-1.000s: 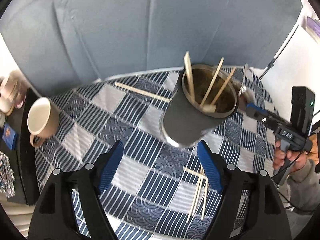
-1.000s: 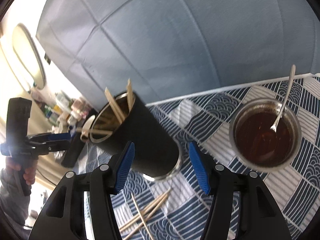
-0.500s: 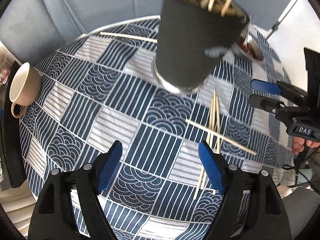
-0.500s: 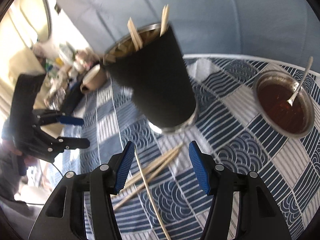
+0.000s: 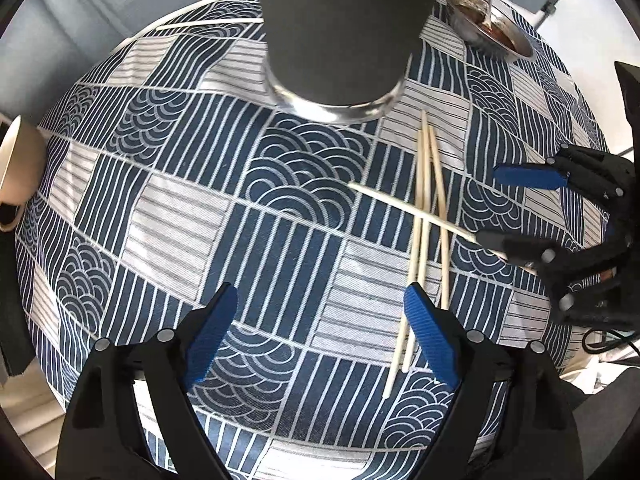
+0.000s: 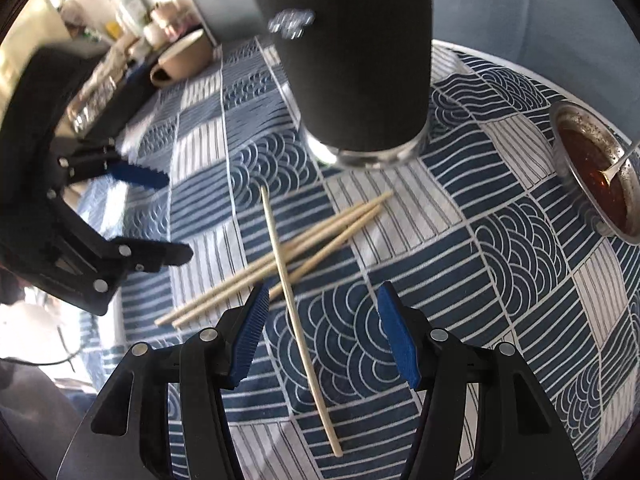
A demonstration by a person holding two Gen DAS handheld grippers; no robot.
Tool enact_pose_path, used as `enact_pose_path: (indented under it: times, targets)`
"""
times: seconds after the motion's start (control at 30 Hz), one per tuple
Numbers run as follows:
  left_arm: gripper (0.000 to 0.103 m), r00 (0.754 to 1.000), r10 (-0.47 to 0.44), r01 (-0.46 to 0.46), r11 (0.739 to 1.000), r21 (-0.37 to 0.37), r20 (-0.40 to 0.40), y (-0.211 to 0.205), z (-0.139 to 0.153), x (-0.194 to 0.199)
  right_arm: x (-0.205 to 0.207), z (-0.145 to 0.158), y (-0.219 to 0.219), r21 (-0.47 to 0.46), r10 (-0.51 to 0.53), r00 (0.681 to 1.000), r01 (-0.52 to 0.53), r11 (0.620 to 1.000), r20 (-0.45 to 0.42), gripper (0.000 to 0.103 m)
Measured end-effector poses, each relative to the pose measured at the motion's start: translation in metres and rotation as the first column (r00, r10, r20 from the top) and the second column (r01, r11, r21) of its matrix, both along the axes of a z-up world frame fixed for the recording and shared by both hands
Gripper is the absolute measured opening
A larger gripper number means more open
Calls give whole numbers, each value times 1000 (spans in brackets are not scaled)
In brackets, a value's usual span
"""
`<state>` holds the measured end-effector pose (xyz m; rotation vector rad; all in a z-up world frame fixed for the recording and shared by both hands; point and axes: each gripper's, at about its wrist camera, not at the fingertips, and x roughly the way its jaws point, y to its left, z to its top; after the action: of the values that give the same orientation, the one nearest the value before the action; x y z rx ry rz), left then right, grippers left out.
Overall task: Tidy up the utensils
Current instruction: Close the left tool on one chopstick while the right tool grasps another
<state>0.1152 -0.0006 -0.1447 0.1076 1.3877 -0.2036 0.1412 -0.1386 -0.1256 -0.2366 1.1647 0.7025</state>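
Observation:
Three wooden chopsticks (image 5: 426,184) lie side by side on the patterned cloth, and a fourth chopstick (image 6: 294,300) lies across them. A black tumbler (image 5: 340,32) stands just behind them. My left gripper (image 5: 320,336) points down at the cloth, its jaws opening with only cloth between them; its right pad hangs over the bundle's near ends. My right gripper (image 6: 324,336) stands open over the crossing chopstick, which runs between its fingers without touching the pads. Each gripper shows in the other's view: the right gripper (image 5: 516,208) and the left gripper (image 6: 160,216).
A steel bowl (image 6: 560,148) of brown sauce with a spoon (image 6: 618,162) stands right of the tumbler. A beige mug (image 6: 180,60) sits at the table's far left beside a dark tray. One more chopstick (image 5: 208,24) lies behind the tumbler near the table's back edge.
Both grippers have sunk toward the table and tipped downward, so the tumbler has slid up out of the middle and the loose chopsticks now lie close below. The left jaws stand slightly wider.

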Motion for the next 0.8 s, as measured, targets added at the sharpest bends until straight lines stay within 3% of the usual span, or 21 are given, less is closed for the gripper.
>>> enact_pose_path:
  times: [0.5,0.8]
  targets:
    - [85,997,-57,60,997,50,-52,-27,-22,15,-13,-13,6,-167,66,996,-55,984,58,46]
    - [91,997,-56,60,996,73,-53,-40,-35,23,-17,-9,-12,-209,31,999,-23,978,34,43]
